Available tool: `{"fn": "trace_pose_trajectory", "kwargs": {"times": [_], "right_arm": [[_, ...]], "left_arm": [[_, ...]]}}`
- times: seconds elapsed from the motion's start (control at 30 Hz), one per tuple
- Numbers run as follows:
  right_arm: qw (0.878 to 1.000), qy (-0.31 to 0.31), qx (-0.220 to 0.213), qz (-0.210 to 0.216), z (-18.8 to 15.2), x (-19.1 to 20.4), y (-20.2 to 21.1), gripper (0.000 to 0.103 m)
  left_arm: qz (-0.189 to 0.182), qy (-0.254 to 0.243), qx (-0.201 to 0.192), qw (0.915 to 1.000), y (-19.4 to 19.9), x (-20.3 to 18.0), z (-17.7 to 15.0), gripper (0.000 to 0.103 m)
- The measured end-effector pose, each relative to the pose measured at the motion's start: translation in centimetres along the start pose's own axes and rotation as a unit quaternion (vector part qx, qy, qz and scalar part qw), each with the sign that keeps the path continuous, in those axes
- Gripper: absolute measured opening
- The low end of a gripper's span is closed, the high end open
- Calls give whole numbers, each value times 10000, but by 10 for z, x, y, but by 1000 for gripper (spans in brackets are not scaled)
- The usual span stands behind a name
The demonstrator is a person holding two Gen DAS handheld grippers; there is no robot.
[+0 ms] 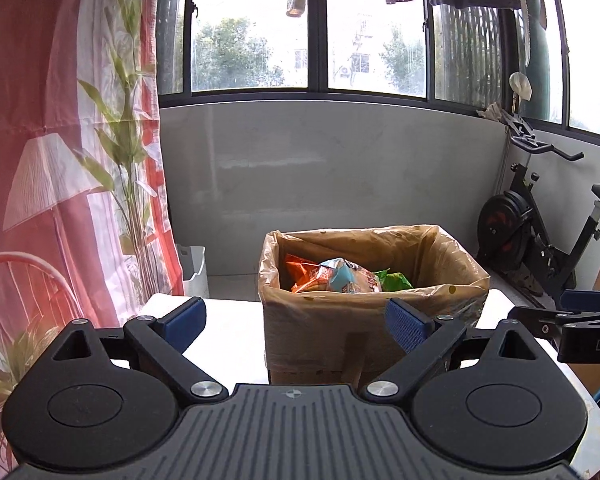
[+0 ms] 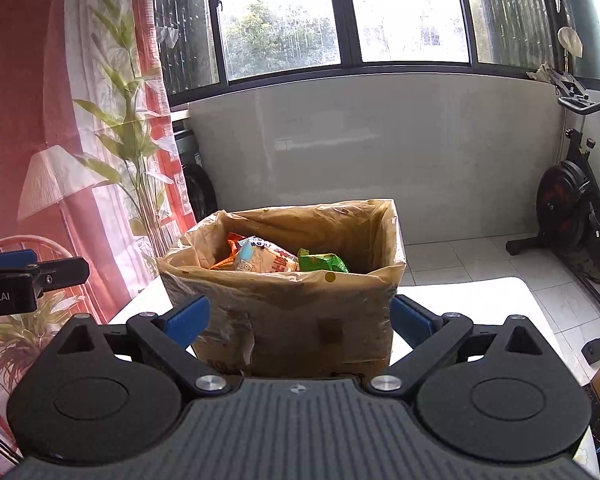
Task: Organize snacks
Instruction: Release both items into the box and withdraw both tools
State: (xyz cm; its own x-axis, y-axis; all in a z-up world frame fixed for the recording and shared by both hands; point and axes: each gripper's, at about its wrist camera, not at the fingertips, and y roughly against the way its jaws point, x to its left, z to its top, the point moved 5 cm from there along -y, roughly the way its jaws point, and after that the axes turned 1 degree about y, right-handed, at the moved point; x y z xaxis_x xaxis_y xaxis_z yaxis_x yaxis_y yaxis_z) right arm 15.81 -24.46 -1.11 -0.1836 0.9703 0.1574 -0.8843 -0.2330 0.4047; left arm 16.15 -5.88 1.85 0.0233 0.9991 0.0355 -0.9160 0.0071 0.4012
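A cardboard box (image 1: 320,344) lined with a clear plastic bag stands on a white table (image 1: 228,340). Inside lie an orange snack packet (image 1: 302,274), a light blue and tan packet (image 1: 352,278) and a green packet (image 1: 396,280). The box (image 2: 300,320) shows in the right wrist view with the same orange (image 2: 230,254), blue and tan (image 2: 268,260) and green (image 2: 322,263) packets. My left gripper (image 1: 296,322) is open and empty in front of the box. My right gripper (image 2: 300,320) is open and empty, its blue pads to either side of the box's near face.
A red floral curtain (image 1: 60,160) hangs at left. An exercise bike (image 1: 540,232) stands at right on the tiled floor. A grey low wall (image 1: 320,168) with windows lies behind. A small white bin (image 1: 194,272) sits beyond the table.
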Motion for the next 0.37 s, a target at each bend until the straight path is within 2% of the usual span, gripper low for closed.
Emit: {"fn": "trace_pose_trajectory", "kwargs": {"times": [0.37], "right_arm": [[9999, 49, 96, 56, -13, 8, 9, 98]], "left_arm": [[28, 73, -23, 10000, 12, 6, -9, 97]]}}
